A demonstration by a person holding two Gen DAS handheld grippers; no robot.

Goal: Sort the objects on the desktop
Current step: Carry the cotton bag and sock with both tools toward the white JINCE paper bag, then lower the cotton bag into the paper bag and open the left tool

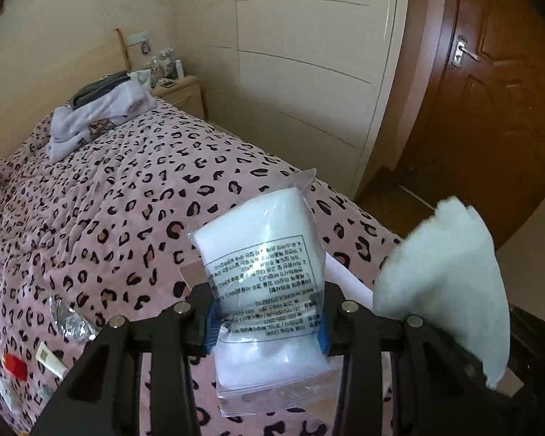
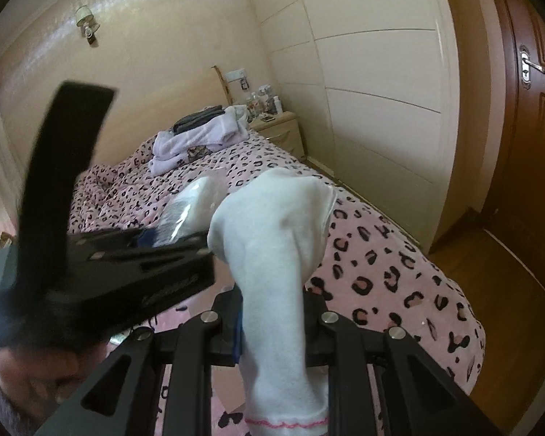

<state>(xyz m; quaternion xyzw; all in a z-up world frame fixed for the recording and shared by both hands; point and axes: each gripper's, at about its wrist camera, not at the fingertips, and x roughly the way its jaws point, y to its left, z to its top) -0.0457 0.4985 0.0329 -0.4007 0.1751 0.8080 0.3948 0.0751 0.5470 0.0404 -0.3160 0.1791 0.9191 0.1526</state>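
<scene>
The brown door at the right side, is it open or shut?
Shut, as far as visible. The brown door sits flush in its frame, no gap beside the handle; its far edge is out of view.

Left claw (image 1: 267,330): jaws part-way closed, blue pads pressing both sides of a clear packet of white pads (image 1: 261,272), pointing steeply downward. Right claw (image 2: 272,330): jaws fully closed, pinching a white sock (image 2: 272,254) that stands up between them, angled downward. In the right wrist view the left claw sits just left, blurred.
</scene>
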